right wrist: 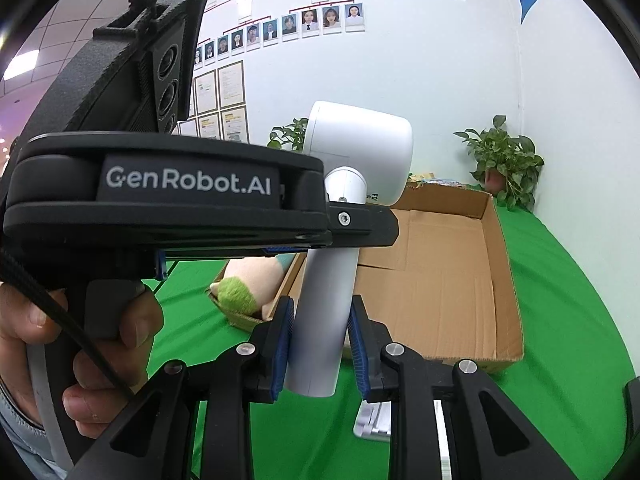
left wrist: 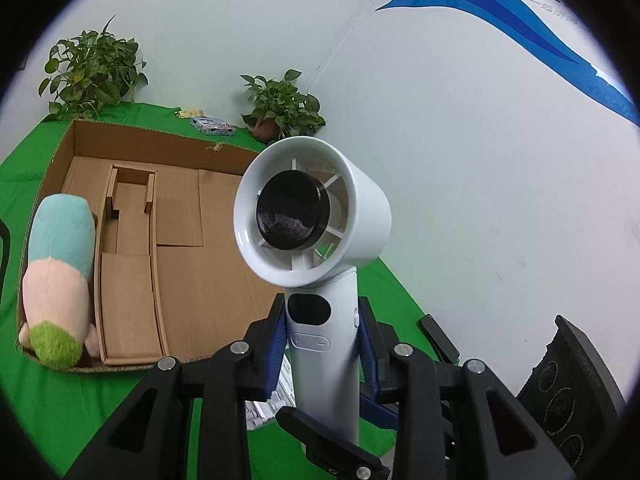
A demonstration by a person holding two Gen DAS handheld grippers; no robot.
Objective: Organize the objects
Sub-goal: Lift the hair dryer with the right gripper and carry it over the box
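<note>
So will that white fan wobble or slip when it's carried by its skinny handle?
Probably a bit top-heavy: the white fan has a wide head over a slim handle, so it may tilt. Its shell looks smooth and stiff, so perhaps slippery, though the left hand-held gripper has ribbed blue pads on both sides, which likely helps.

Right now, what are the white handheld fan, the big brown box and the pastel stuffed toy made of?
The white handheld fan looks like smooth, slightly glossy plastic. The big brown box looks like matte corrugated cardboard, with creased flaps. The pastel stuffed toy seems soft plush fabric, with a fuzzy surface.
</note>
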